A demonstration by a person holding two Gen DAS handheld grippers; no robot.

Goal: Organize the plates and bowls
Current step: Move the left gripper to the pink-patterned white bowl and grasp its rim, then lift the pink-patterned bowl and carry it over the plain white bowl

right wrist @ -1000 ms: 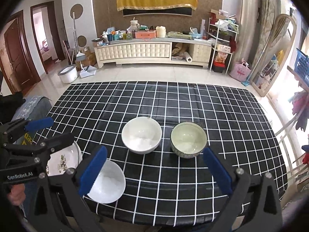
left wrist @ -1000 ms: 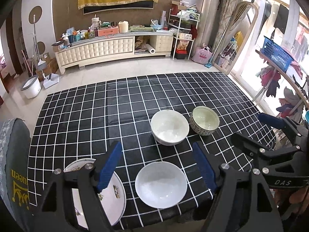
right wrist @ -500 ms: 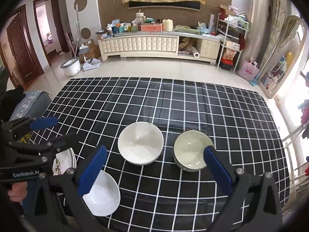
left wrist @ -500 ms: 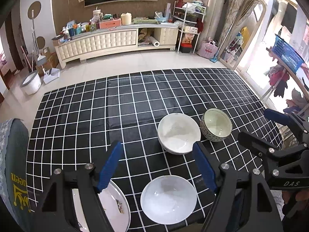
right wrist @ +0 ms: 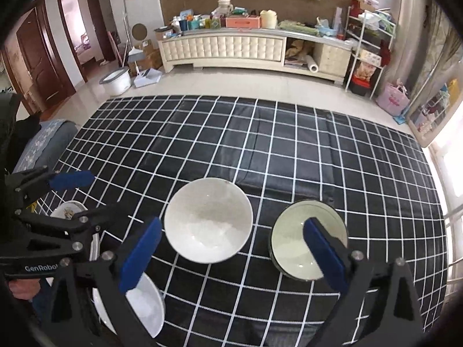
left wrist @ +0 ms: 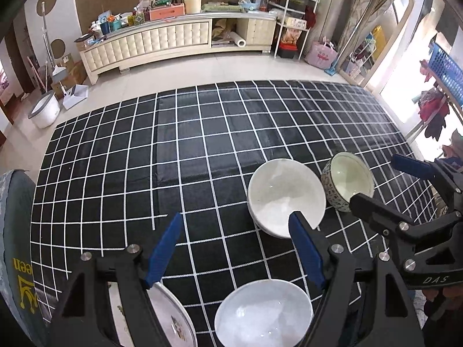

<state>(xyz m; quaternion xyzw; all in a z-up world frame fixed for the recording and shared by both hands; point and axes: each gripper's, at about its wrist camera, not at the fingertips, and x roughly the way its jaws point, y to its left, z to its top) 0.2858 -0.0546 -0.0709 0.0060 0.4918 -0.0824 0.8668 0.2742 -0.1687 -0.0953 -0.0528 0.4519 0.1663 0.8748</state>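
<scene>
Nothing stacked yet on the checkered surface (right wrist: 289,150): the plate (left wrist: 170,315) lies at its near left edge, three bowls sit apart, white bowl (right wrist: 207,219) central. Both the left gripper (left wrist: 235,248) and right gripper (right wrist: 231,253) hover agape, empty.

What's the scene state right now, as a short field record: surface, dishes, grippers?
surface: black checked tablecloth
large white bowl: mid-table, upright, empty
patterned bowl: right of the large white bowl, close beside it, pale inside
near white bowl: at the near edge, upright
floral plate: near left corner, partly hidden by the left gripper
left gripper: open, holding nothing, above the near white bowl
right gripper: open, holding nothing, one finger in front of the patterned bowl
stacking: none yet, all four dishes apart
</scene>
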